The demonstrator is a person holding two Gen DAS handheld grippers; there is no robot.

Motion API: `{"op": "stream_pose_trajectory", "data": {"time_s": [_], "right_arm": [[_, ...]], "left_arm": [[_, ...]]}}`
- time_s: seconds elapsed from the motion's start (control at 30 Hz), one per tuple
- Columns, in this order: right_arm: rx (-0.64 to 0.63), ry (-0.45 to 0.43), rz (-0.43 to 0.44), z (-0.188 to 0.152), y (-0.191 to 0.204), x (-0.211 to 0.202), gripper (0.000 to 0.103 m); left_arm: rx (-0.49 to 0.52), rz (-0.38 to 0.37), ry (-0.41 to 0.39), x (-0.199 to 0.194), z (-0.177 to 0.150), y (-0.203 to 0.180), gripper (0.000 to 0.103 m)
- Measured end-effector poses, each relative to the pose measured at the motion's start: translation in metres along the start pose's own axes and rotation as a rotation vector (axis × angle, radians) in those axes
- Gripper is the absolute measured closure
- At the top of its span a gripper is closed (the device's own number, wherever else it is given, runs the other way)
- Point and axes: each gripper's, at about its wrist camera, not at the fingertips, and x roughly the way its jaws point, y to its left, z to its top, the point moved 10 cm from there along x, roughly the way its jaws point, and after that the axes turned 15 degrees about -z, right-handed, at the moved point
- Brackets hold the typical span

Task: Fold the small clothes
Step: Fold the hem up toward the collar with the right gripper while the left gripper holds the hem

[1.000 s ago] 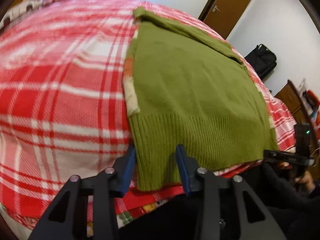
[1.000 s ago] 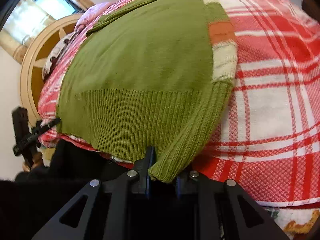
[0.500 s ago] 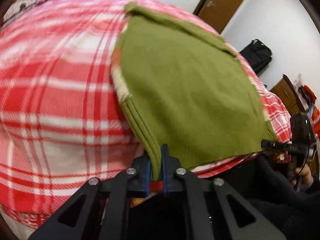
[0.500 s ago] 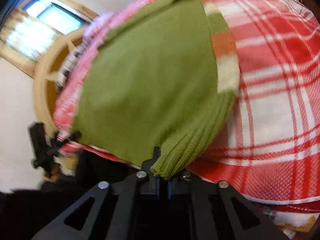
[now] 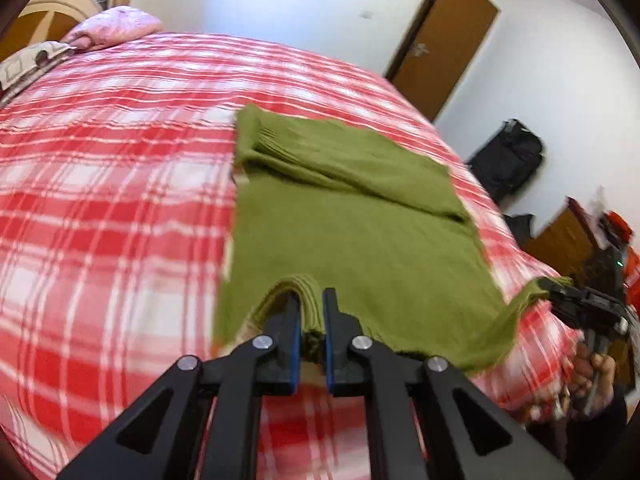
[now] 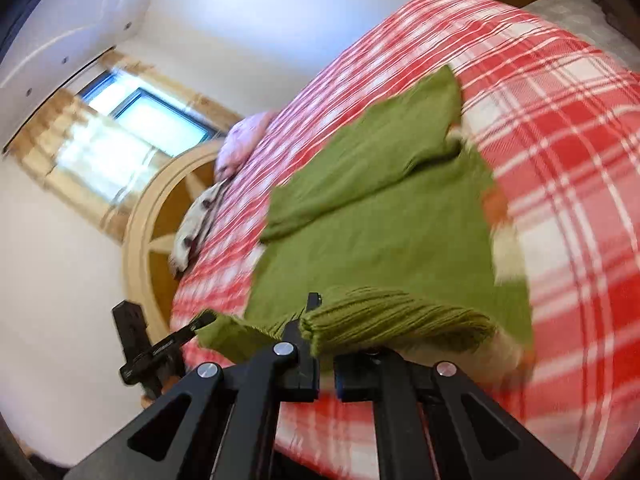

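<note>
A green knit sweater (image 5: 360, 232) lies on a red and white plaid bedspread (image 5: 112, 184), with one sleeve folded across its far end. My left gripper (image 5: 311, 320) is shut on the ribbed bottom hem at its left corner and holds it raised off the bed. My right gripper (image 6: 320, 320) is shut on the hem's right corner, also lifted; it shows in the left wrist view (image 5: 560, 292) at the far right. In the right wrist view the sweater (image 6: 380, 220) stretches away, and the left gripper (image 6: 200, 322) shows at the left.
A pink pillow (image 5: 116, 26) and a round wooden headboard (image 6: 152, 216) are at the bed's head. A brown door (image 5: 444, 48), a black bag (image 5: 508, 160) and a wooden cabinet (image 5: 560, 240) stand along the right wall.
The left gripper closed on the hem. Both grippers have lifted the sweater's bottom edge up off the bed and carried it toward the far end.
</note>
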Motion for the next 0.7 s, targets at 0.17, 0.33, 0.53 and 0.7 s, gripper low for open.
{"op": "stream_pose_trajectory", "data": {"time_s": [0.17,0.33,0.53,0.7], "right_arm": [[-0.003,0.021,-0.122,0.018,-0.029,0.044,0.098],[0.025,0.058,-0.122,0.017,-0.038,0.055,0.097],[0.053,0.008,0.01,0.024,-0.023,0.018,0.067],[0.024,-0.138,-0.033,0.021,-0.021,-0.011,0.04]], "left_arm": [[-0.057,0.153,0.064,0.049,0.023,0.038,0.092],[-0.015,0.22,0.079,0.054,0.033,0.051,0.075],[0.076,0.24,-0.066,-0.001,0.062,0.058,0.028],[0.164,0.235,-0.043,0.003,0.057,0.056,0.028]]}}
